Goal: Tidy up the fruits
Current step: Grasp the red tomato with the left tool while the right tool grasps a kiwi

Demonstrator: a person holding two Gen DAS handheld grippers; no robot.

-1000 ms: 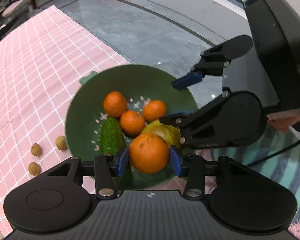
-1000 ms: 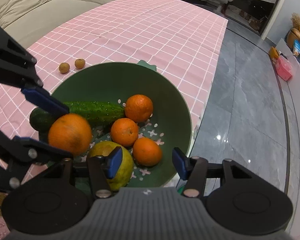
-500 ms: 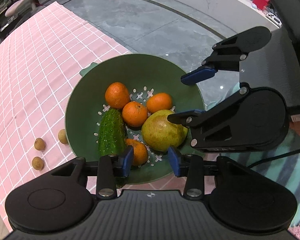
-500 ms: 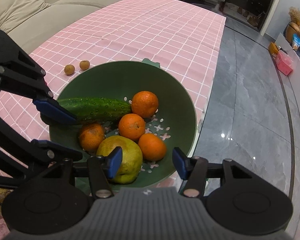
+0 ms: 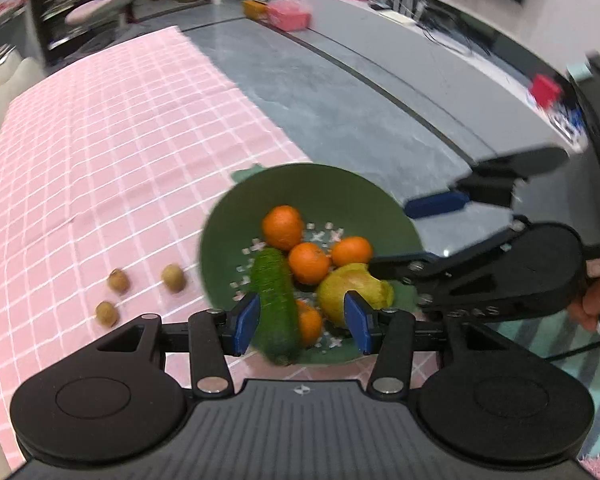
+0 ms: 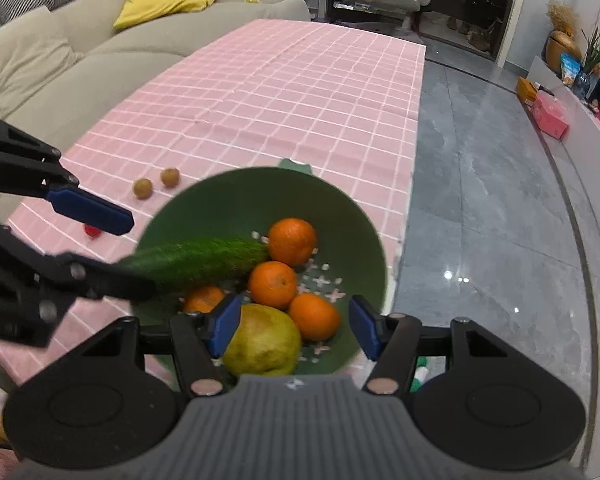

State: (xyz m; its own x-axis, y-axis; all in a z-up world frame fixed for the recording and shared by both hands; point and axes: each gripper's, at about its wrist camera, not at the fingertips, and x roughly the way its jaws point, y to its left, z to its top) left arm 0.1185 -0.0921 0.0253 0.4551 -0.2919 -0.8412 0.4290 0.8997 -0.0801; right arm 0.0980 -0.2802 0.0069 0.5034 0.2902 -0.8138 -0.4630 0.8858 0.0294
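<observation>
A green colander bowl (image 5: 340,196) (image 6: 228,208) sits at the edge of the pink checked tablecloth (image 5: 100,140). It holds several oranges (image 5: 283,227) (image 6: 292,241), a cucumber (image 5: 275,304) (image 6: 196,260) and a yellow-green pear (image 5: 350,290) (image 6: 262,340). My left gripper (image 5: 302,326) is open and empty above the bowl's near rim. My right gripper (image 6: 294,330) is open and empty above the pear; it also shows in the left wrist view (image 5: 432,236).
Three small brown fruits (image 5: 118,280) lie on the cloth left of the bowl; two show in the right wrist view (image 6: 156,183), with a small red thing (image 6: 93,231). Grey floor (image 6: 480,200) lies beyond the table edge. A beige sofa (image 6: 60,60) stands at the left.
My left gripper let go of the orange, which now lies in the bowl beside the cucumber. Both grippers have pulled back and up from the bowl.
</observation>
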